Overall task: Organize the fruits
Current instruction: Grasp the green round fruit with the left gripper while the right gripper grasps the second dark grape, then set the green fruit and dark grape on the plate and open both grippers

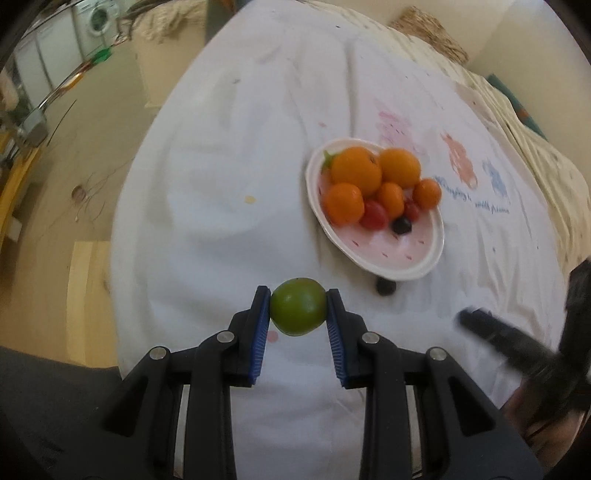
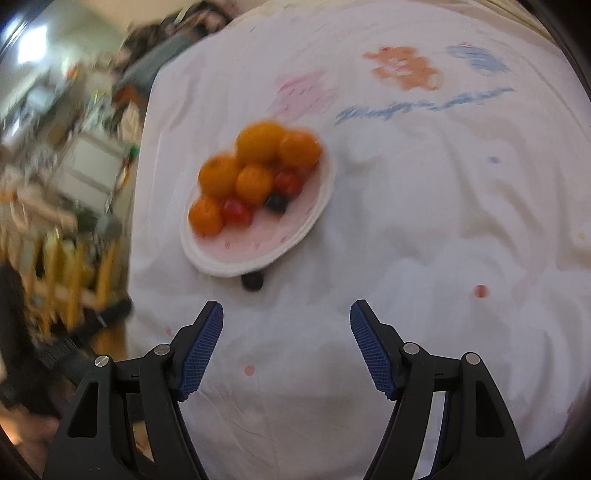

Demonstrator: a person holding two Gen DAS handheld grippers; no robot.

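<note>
My left gripper (image 1: pixel 298 308) is shut on a green round fruit (image 1: pixel 298 306), held above the white cloth, short of the plate. A white plate (image 1: pixel 406 266) ahead to the right holds several oranges (image 1: pixel 356 175), red cherry tomatoes (image 1: pixel 373 215) and a dark grape (image 1: pixel 402 224). Another dark grape (image 1: pixel 386 287) lies on the cloth by the plate's near rim. My right gripper (image 2: pixel 286 325) is open and empty, above the cloth just short of that grape (image 2: pixel 252 281) and the plate (image 2: pixel 236 264). It appears blurred at the right of the left wrist view (image 1: pixel 517 343).
The white cloth (image 1: pixel 229 177) with cartoon prints covers the table. The table's left edge drops to a beige floor (image 1: pixel 92 155) with a washing machine (image 1: pixel 96 18) far back. Cluttered furniture (image 2: pixel 74 177) stands left of the table in the right wrist view.
</note>
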